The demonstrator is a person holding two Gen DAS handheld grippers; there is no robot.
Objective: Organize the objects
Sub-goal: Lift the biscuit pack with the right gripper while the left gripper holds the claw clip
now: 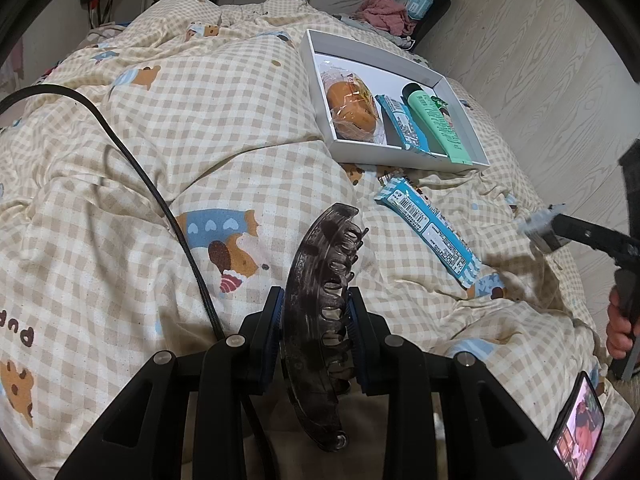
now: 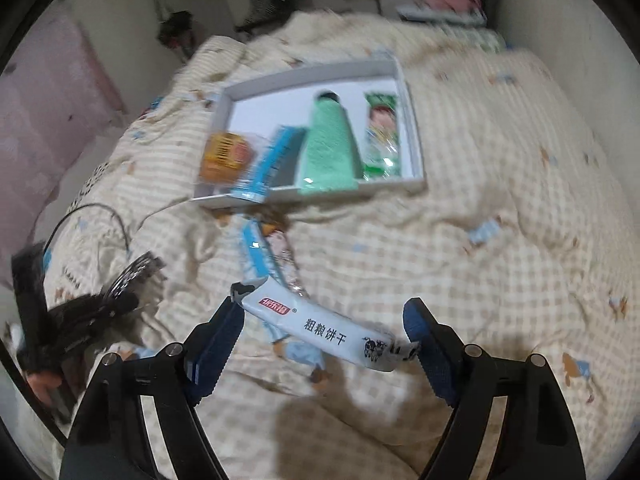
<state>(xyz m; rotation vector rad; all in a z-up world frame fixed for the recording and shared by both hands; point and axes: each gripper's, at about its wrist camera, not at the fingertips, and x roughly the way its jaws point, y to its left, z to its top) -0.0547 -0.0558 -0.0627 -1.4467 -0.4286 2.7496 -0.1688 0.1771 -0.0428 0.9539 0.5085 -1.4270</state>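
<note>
Dark translucent plastic hair claw [image 1: 320, 312] sits clamped in the left gripper [image 1: 316, 316], low centre. Right gripper [image 2: 324, 332], jaws apart, straddles a white biscuit packet [image 2: 320, 326]; closing looks next, then the white cardboard tray [image 2: 414, 120] at upper centre.

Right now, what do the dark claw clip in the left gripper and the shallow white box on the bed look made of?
Dark translucent hair claw clip: glossy hard plastic, likely; light passes through its teeth. Shallow white rectangular box: matte cardboard, apparently; thin straight walls with folded corners.

Home bedroom, checked bear-print duvet [image 1: 168, 128] over bed, probably laundry [image 1: 384, 14] heaped beyond
</note>
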